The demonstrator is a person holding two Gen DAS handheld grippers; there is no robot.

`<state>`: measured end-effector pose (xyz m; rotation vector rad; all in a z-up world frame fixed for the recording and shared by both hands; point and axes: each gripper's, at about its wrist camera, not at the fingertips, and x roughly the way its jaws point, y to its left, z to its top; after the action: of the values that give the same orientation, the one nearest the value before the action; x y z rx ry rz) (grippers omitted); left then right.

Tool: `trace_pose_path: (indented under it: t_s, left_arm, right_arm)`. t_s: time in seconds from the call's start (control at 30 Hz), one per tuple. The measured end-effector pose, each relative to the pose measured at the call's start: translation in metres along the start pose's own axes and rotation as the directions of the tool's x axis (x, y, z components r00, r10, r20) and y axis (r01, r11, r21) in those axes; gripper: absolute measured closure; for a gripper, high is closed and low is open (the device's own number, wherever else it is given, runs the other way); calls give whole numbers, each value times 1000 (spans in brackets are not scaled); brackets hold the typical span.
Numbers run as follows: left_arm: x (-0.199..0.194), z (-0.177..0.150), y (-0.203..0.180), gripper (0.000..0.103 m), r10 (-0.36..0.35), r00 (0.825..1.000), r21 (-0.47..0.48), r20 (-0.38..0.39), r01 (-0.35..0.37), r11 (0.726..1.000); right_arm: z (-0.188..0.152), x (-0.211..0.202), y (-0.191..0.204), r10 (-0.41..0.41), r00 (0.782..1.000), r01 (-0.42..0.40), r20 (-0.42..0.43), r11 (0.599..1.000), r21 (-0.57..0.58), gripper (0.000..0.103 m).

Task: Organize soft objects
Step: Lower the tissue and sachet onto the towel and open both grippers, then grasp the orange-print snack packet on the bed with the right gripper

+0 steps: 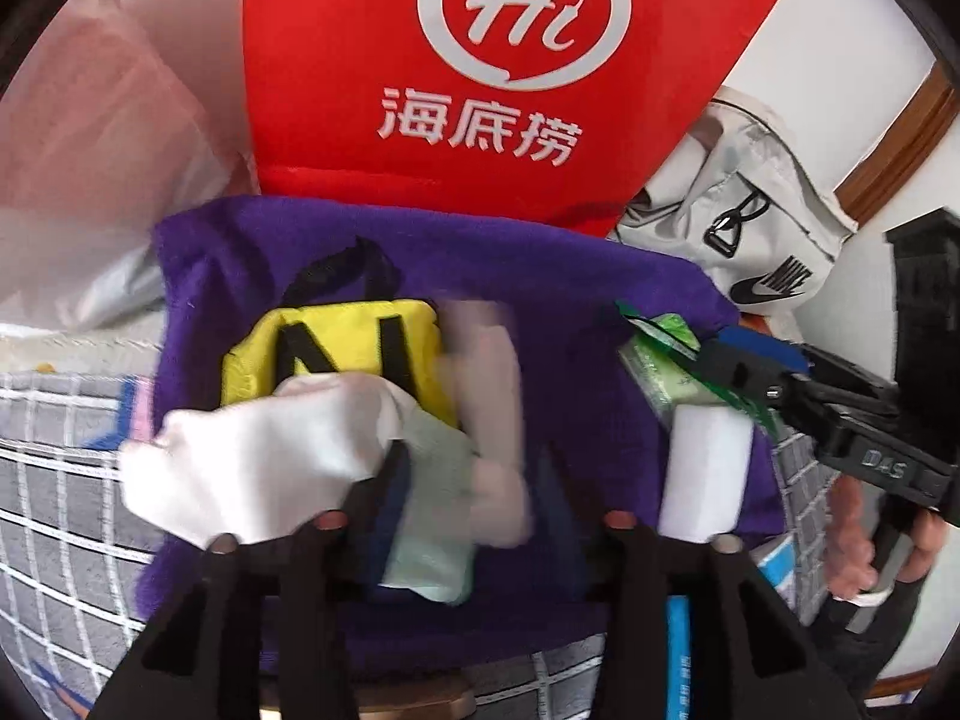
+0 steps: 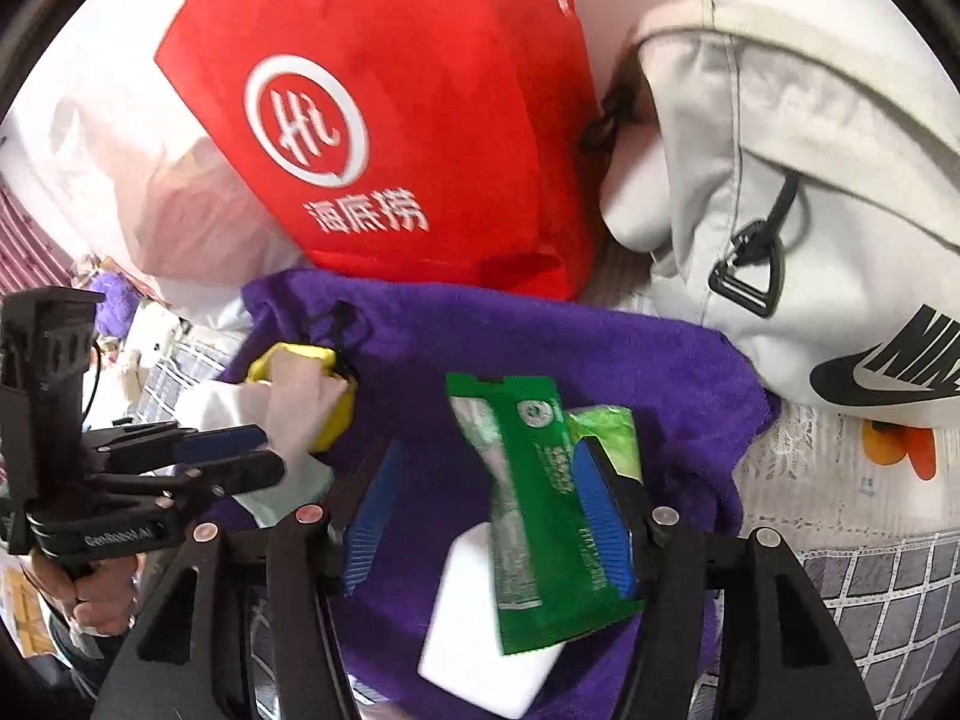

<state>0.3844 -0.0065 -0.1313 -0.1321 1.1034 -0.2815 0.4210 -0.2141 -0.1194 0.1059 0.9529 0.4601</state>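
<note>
A purple towel point(image 1: 540, 312) lies on the checked bed, also in the right wrist view point(image 2: 660, 372). On it lie a yellow pouch point(image 1: 336, 354) and a white block point(image 1: 708, 468). My left gripper point(image 1: 474, 516) is open, with white cloth point(image 1: 270, 456) and a pale green packet point(image 1: 432, 534) between its fingers; whether it touches them is unclear. My right gripper point(image 2: 486, 516) is open around a green sachet point(image 2: 534, 510) that leans on its right finger point(image 2: 600, 516), above the white block point(image 2: 480, 630). It shows at the right of the left wrist view point(image 1: 738, 366).
A red bag point(image 1: 510, 78) stands behind the towel, with a clear plastic bag point(image 1: 102, 144) to its left. A white Nike bag point(image 2: 810, 228) lies at the right. The grey checked bedding point(image 1: 60, 510) surrounds the towel.
</note>
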Motion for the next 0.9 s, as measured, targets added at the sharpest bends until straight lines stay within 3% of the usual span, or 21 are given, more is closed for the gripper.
trace_pose_path:
  t_s: [0.33, 0.43, 0.63, 0.7, 0.9]
  left_arm:
    - [-50, -6, -7, 51, 50, 994, 5, 97, -51, 999]
    - [-69, -18, -11, 51, 64, 989, 18, 136, -67, 998]
    - [-103, -52, -15, 51, 60, 986, 48, 154, -68, 997]
    - [-117, -66, -12, 51, 74, 982, 30, 173, -80, 996]
    - [-147, -106, -7, 51, 84, 978, -10, 192, -84, 996]
  right_arm:
    - [-23, -44, 26, -90, 991, 91, 100, 996, -4, 44]
    - [-41, -65, 33, -60, 991, 60, 120, 998, 8, 44]
    - [-84, -86, 56, -33, 998, 33, 48, 999, 15, 41]
    - [-100, -91, 66, -62, 998, 62, 32, 998, 1, 41]
    - [-148, -106, 83, -33, 999, 34, -29, 999, 16, 41]
